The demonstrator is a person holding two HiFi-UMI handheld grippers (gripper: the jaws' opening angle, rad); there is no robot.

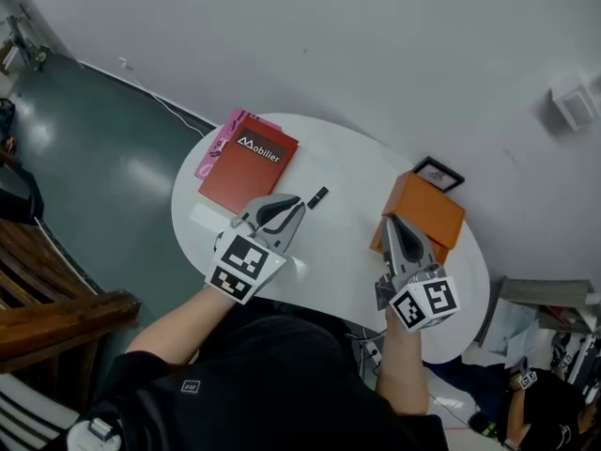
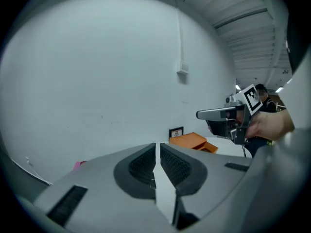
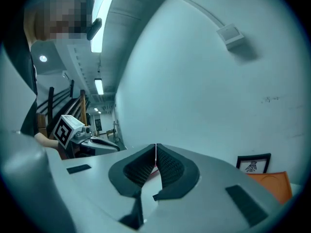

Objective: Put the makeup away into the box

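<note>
A small black makeup item [image 1: 317,196] lies on the white oval table [image 1: 347,167], just past the tips of my left gripper [image 1: 297,200]. That gripper is shut with nothing between its jaws; in the left gripper view the pads [image 2: 146,165] meet. An orange box [image 1: 423,212] stands at the table's right, also seen in the left gripper view [image 2: 191,141]. My right gripper [image 1: 389,220] hovers at the box's near left edge, shut and empty. Its own view shows the left gripper [image 3: 85,139] across the table and a corner of the orange box [image 3: 276,186].
A red book [image 1: 249,172] lies on a pink booklet [image 1: 218,144] at the table's back left. A small framed picture [image 1: 438,173] stands behind the orange box. A grey wall runs behind the table. Wooden furniture [image 1: 47,299] is at the left.
</note>
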